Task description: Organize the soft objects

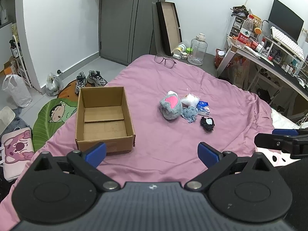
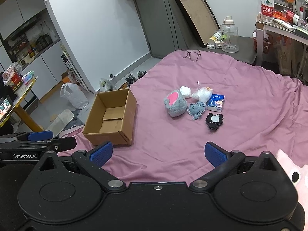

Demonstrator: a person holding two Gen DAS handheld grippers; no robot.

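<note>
Well, fuzzy grey plush (image 1: 170, 107) shows a pink patch; both grippers (image 1: 152, 152) (image 2: 158, 153) gape wide

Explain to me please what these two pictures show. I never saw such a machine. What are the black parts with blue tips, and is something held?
There is no robot here. A person holds a two-finger tool in each hand, and each tool has a camera looking forward along its fingers. One picture comes from the left gripper, the other from the right gripper. The blue tips are the finger pads. Both grippers are open and hold nothing.

On the pink bedsheet stands an empty cardboard box. Beside it lies a small group: a grey plush with a pink patch, a blue knitted toy, a black knitted piece, a tissue pack and a clear plastic bag. Glasses lie at the far edge.
</note>
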